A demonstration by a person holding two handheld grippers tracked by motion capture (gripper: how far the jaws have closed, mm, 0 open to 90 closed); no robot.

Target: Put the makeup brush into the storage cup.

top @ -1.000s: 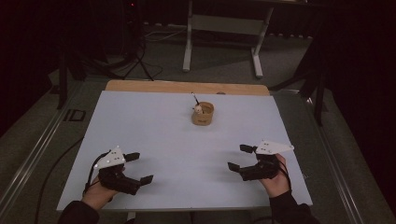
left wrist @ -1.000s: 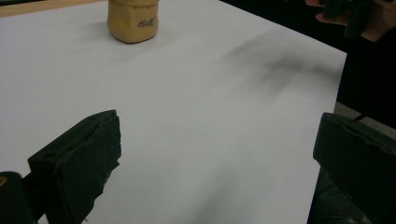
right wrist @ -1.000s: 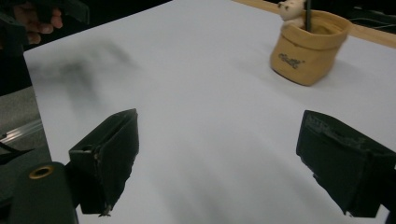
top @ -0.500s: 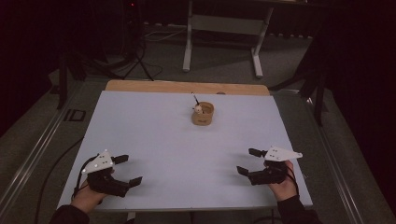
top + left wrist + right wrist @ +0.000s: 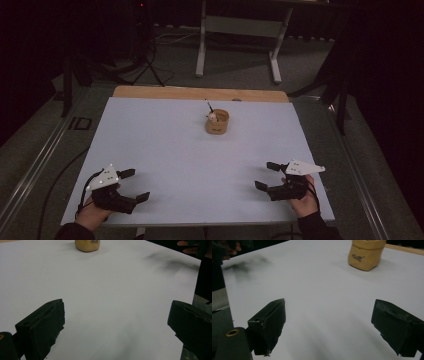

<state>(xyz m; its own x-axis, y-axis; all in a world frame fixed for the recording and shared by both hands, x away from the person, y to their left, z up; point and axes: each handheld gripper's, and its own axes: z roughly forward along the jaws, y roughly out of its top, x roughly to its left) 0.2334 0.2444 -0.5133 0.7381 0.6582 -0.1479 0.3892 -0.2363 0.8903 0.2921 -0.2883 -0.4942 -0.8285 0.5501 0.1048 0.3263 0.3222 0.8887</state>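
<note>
Both grippers had pulled back toward table's near edge. Tan cup [image 5: 217, 122] with stick inside sat far-centre on white table [image 5: 165, 145], well apart from both. Left gripper [image 5: 134, 185] jaws spread, empty; right gripper [image 5: 267, 175] jaws spread, empty.

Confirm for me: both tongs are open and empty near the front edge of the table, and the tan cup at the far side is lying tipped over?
Not quite. The tan cup stands upright, as the high view shows. The rest holds: left tongs and right tongs are open and empty near the table's front edge.
</note>
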